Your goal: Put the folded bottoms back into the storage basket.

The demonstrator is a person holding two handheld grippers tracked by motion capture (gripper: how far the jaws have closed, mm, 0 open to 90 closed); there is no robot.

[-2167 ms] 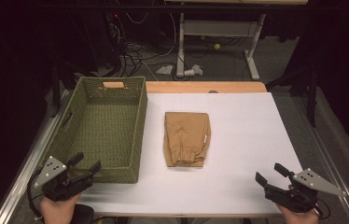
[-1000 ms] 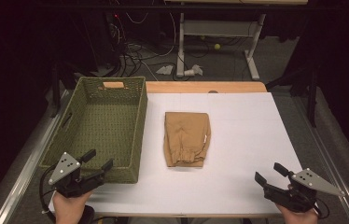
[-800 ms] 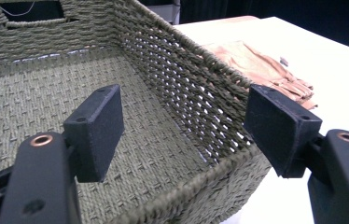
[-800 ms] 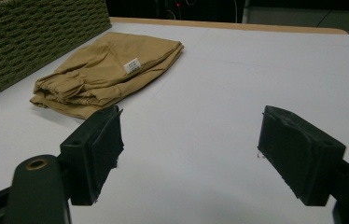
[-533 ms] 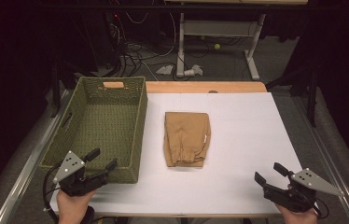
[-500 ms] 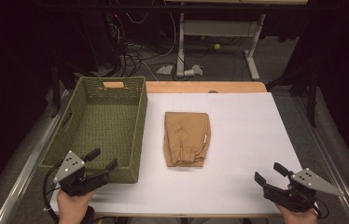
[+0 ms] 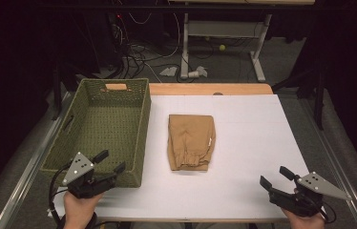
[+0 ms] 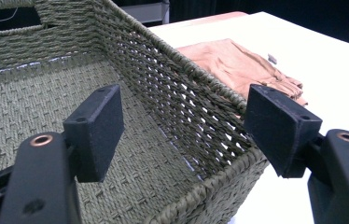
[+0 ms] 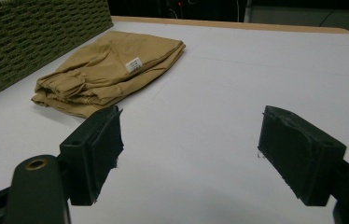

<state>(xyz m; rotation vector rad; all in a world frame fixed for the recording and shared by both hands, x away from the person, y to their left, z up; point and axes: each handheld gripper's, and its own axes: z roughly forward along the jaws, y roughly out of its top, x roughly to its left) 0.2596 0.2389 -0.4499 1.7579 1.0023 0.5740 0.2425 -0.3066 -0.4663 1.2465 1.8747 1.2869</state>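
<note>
Two black, blocky jaws on the left gripper (image 7: 111, 163) stand apart over the near corner of the green woven basket (image 7: 101, 125); the right gripper (image 7: 274, 177) gapes over smooth white table (image 7: 253, 138), well apart from soft, folded tan trousers (image 7: 190, 141) beside the basket

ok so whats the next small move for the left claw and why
Probably swing the left claw right toward the folded tan garment. Its jaws are open with nothing between them, hovering over the green basket corner, and the garment lies untouched on the table.
</note>
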